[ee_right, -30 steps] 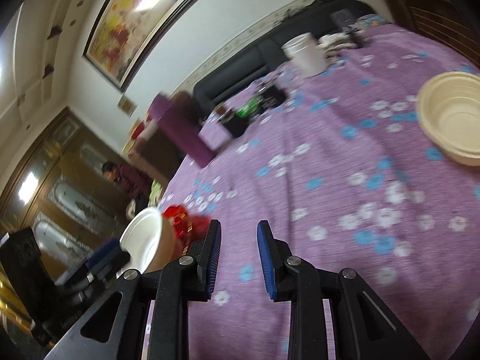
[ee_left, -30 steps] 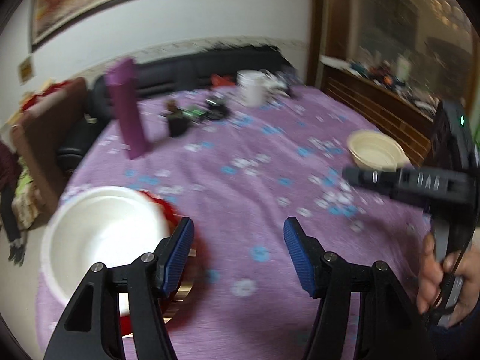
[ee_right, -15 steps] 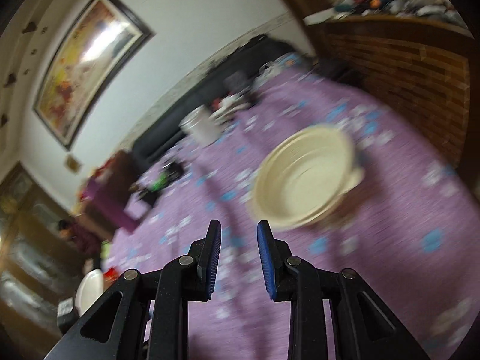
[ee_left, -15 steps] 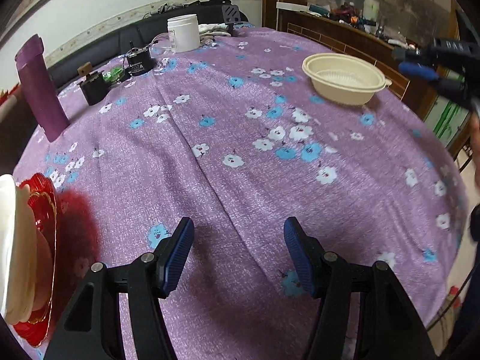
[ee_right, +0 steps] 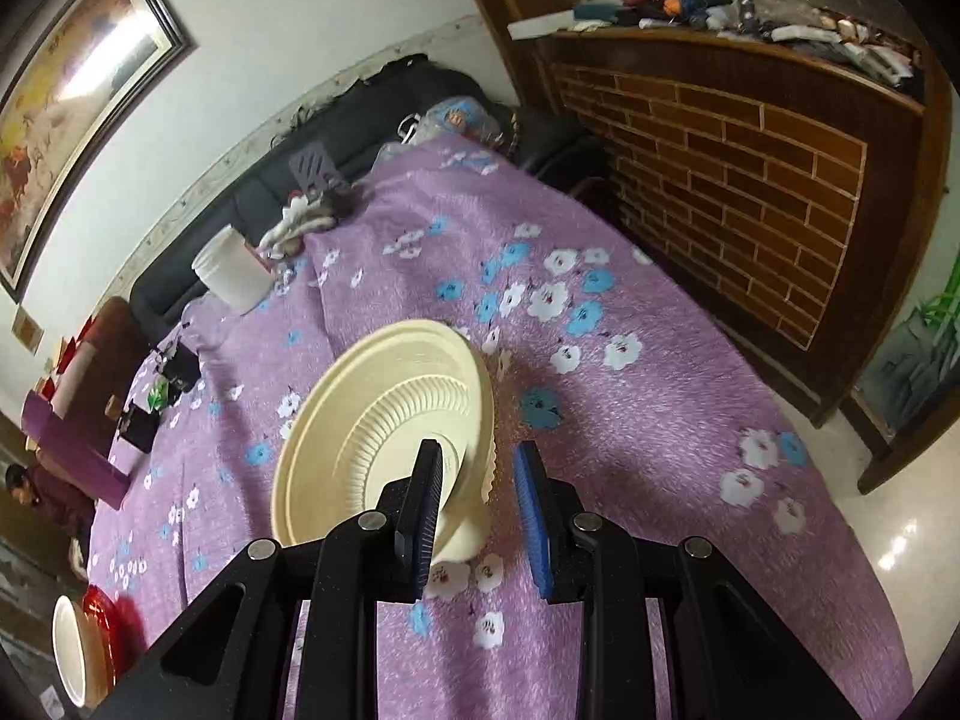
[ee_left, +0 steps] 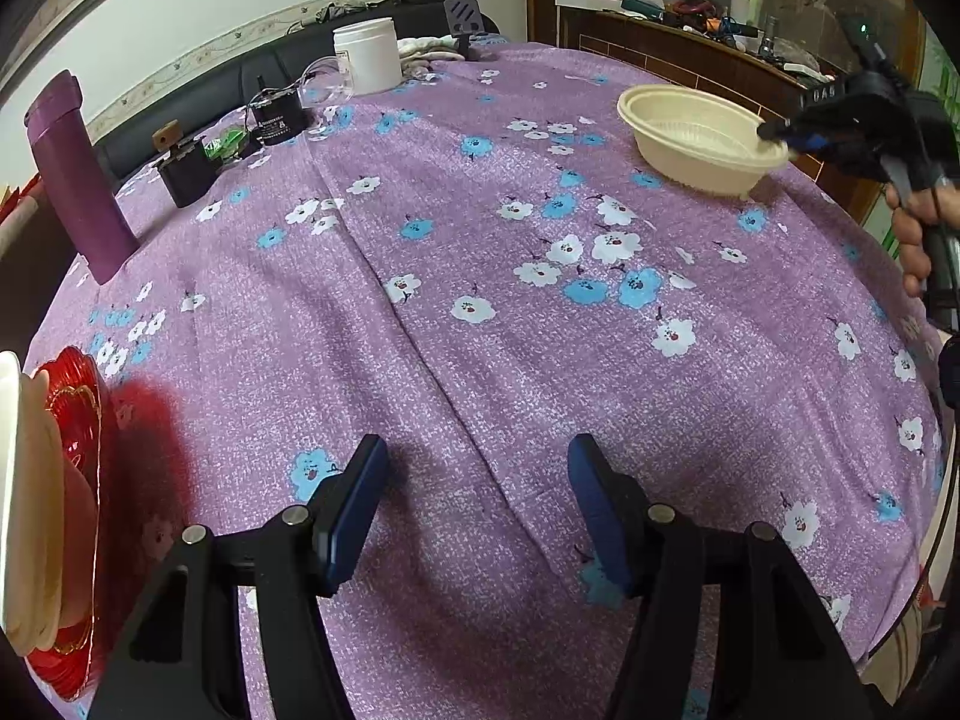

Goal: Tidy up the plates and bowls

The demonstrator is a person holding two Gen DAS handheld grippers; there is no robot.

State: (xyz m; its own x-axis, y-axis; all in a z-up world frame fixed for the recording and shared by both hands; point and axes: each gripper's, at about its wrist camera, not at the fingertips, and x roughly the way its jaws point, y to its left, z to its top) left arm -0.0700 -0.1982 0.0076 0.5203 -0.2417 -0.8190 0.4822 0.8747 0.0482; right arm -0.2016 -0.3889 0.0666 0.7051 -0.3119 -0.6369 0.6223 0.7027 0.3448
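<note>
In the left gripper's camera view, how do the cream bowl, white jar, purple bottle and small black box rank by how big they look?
1. cream bowl
2. purple bottle
3. white jar
4. small black box

The jar stands farthest back, so it may really be bigger than it looks.

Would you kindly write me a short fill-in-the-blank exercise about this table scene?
1. The right gripper straddles the rim of the cream ____.
2. The tablecloth is ____ with blue and white flowers.
3. The left gripper is open and holds ____.
4. The white bowl at the table's edge sits on a ____ plate.

Missing words: bowl; purple; nothing; red
</note>
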